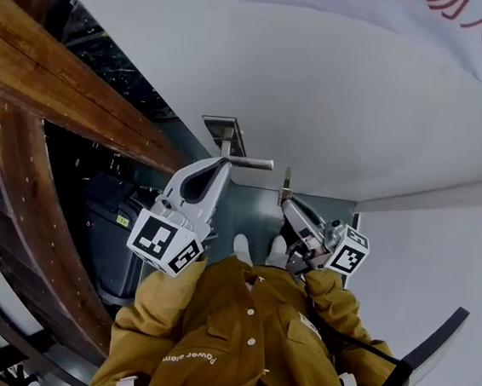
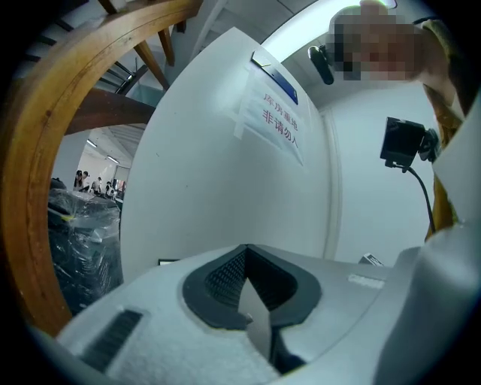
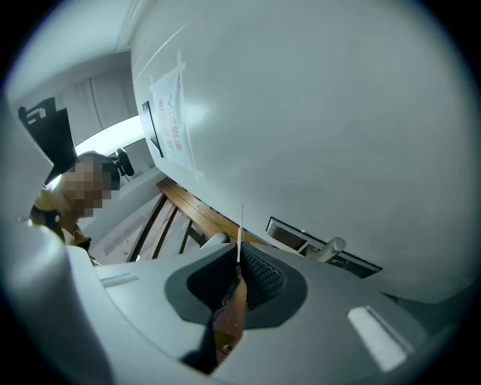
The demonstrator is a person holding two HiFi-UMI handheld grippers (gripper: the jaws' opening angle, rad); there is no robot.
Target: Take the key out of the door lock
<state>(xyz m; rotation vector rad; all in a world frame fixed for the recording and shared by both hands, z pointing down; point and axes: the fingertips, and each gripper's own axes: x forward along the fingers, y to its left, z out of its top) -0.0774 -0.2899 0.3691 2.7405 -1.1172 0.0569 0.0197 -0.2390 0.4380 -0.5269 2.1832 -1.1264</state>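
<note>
**Right claw (image 3: pixel 239 262) pinches the key, clear of the lock**

Seen along its own jaws, the right claw is pressed together on the key (image 3: pixel 232 304); the key's broad end is brass-brown and sits edge-on between the dark ribbed pads (image 3: pixel 263 277), and its thin pale blade stands straight up past the tips, free in the air before the door (image 3: pixel 323 113). In the head view the same key (image 1: pixel 285 184) shows as a small brassy sliver upright on the tip of the right claw (image 1: pixel 286 199), just beside the free end of the door handle (image 1: pixel 253 163) and apart from it; the lock plate (image 1: pixel 224 131) lies further left.

The left claw (image 2: pixel 244 254) is pressed shut, its pads meeting in one line with nothing between them; in the head view the left claw (image 1: pixel 224 162) has its tips close by the root of the handle, though whether they touch it cannot be told. A mustard jacket (image 1: pixel 235 333) fills the near foreground below both claws.

Beyond the right claw's tips the handle (image 3: pixel 331 247) and plate (image 3: pixel 289 234) sit on the white door; a printed notice (image 2: pixel 274 113) is taped higher up; a curved wooden railing (image 1: pixel 56 83) runs along the left.
</note>
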